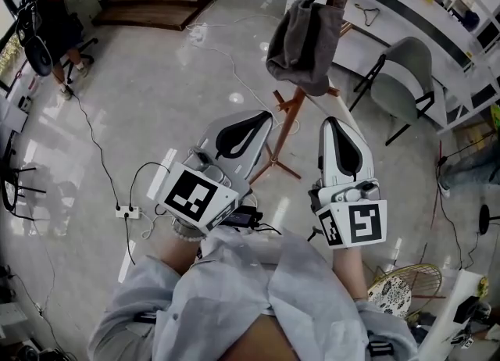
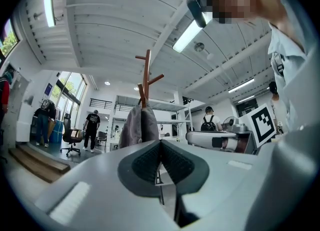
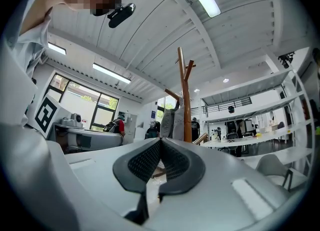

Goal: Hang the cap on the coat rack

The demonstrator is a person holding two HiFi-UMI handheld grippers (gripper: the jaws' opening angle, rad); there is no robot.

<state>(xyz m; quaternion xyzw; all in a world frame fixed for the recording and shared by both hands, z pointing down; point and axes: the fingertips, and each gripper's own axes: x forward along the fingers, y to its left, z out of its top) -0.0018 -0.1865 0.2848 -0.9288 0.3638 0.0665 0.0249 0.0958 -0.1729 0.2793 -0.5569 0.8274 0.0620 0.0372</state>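
The grey cap [image 1: 305, 39] hangs on a peg of the brown wooden coat rack [image 1: 291, 117], straight ahead of me. My left gripper [image 1: 263, 120] and right gripper [image 1: 331, 125] are held close to my body, short of the rack's foot and pointing toward it. Both are shut with nothing between the pads. In the left gripper view the cap [image 2: 140, 125] droops from the rack [image 2: 146, 75] just beyond the closed left gripper [image 2: 160, 142]. The right gripper view has the rack [image 3: 186, 100] and cap [image 3: 172, 123] past the closed right gripper [image 3: 161, 142].
A grey chair [image 1: 406, 78] and a long white desk [image 1: 437, 16] stand to the right of the rack. A power strip [image 1: 127, 212] and cables lie on the floor at left. A gold wire basket [image 1: 406, 289] sits near my right side. People stand in the background.
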